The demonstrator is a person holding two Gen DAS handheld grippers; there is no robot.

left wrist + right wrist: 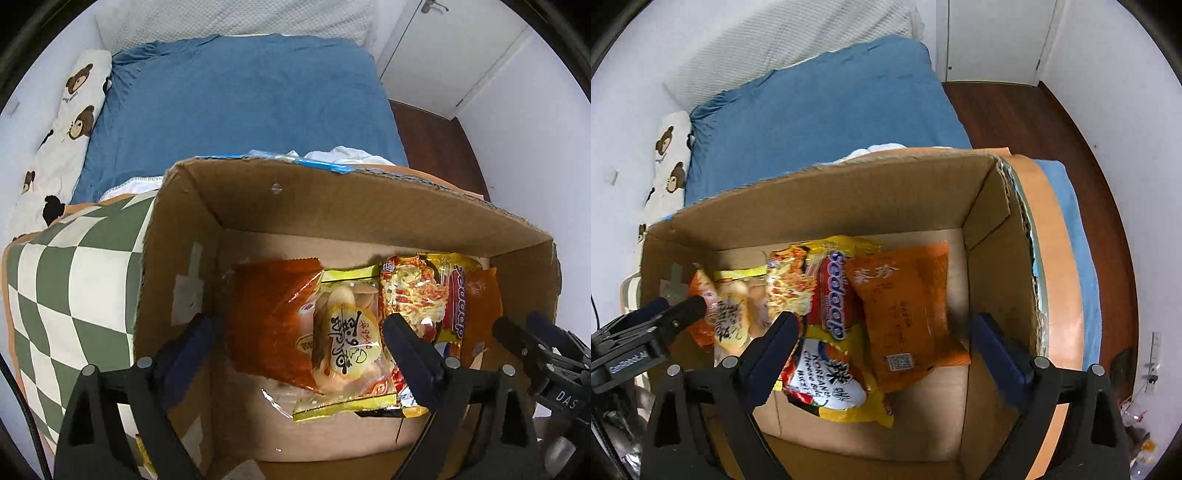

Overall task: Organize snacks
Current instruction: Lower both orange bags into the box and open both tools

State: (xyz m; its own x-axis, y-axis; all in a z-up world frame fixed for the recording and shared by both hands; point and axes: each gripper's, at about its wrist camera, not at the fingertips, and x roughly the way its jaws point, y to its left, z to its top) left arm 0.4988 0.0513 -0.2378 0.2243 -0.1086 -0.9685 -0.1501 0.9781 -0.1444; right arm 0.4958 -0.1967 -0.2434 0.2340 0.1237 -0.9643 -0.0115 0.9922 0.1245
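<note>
Both the left gripper (299, 354) and right gripper (886, 343) are hovering with jaws spread, gripping nothing, above snack packets (908, 306) lying in the cardboard box (332, 206) at frame centre.

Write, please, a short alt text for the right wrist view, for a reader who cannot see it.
An open right gripper hangs over a cardboard box holding snack packets: a yellow noodle packet, an orange packet and others to the left. The left gripper enters from the left edge; behind the box lies a blue bed.
</note>
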